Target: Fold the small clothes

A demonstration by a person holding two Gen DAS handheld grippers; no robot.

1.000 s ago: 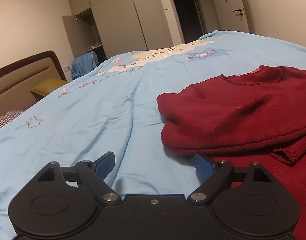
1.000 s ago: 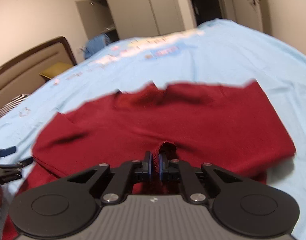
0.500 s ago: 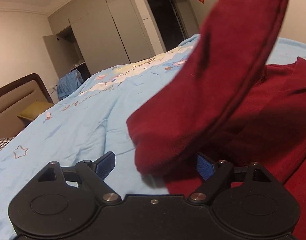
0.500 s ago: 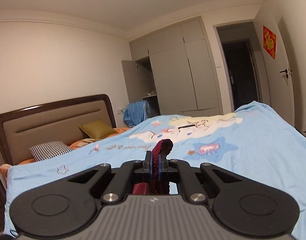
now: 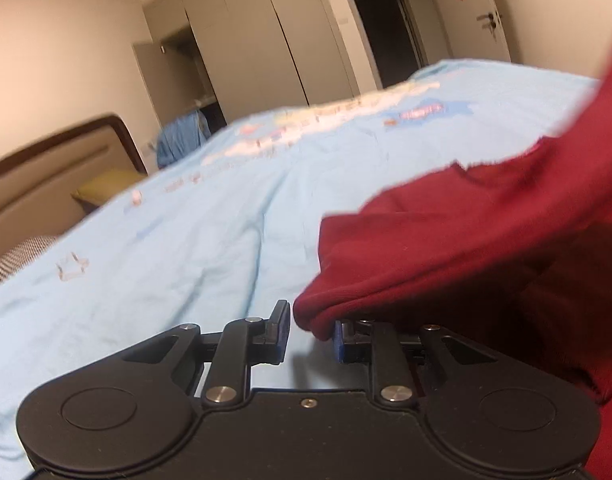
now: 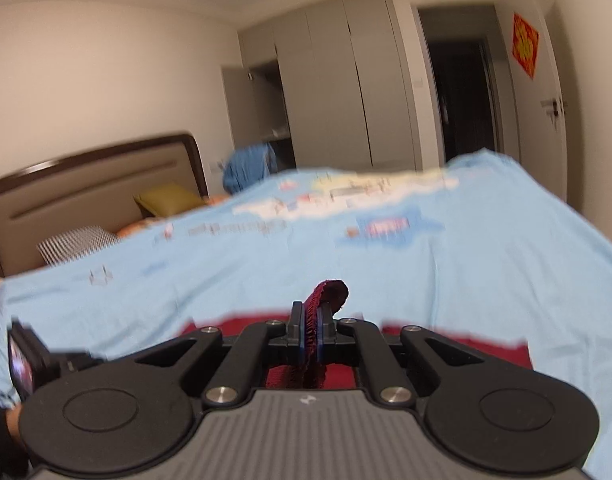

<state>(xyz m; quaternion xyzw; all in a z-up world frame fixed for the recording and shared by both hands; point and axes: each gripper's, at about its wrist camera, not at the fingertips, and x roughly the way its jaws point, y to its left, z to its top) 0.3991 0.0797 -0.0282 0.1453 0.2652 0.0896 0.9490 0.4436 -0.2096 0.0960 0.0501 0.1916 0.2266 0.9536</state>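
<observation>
A wide bed covered by a light blue bedspread (image 5: 186, 240) with cartoon prints fills both wrist views, and a dark red garment (image 5: 486, 232) lies on it. In the left wrist view, going from left to right, a brown padded headboard (image 5: 46, 184) and a yellow-green pillow (image 5: 106, 188) sit at the far left, then bare blue bedspread, then the left gripper (image 5: 309, 330) low in the middle. Its two blue-padded fingers stand apart with a gap between them, and a rounded fold of the red garment hangs into that gap, lying over the right finger; the left finger is just beside the fold, and whether it touches cannot be told. From there the garment spreads to the right edge, with one part rising steeply up the right side. In the right wrist view, the left gripper's body appears at the far left edge, just above the bedspread. In the centre, the right gripper (image 6: 311, 320) has its fingers pressed together on a ribbed edge of the red garment (image 6: 326, 292), which pokes up above the fingertips. More red fabric lies flat on the bed below and to the right of the fingers. Grey wardrobe doors (image 6: 338, 92) and a dark doorway (image 6: 462, 96) stand behind.
</observation>
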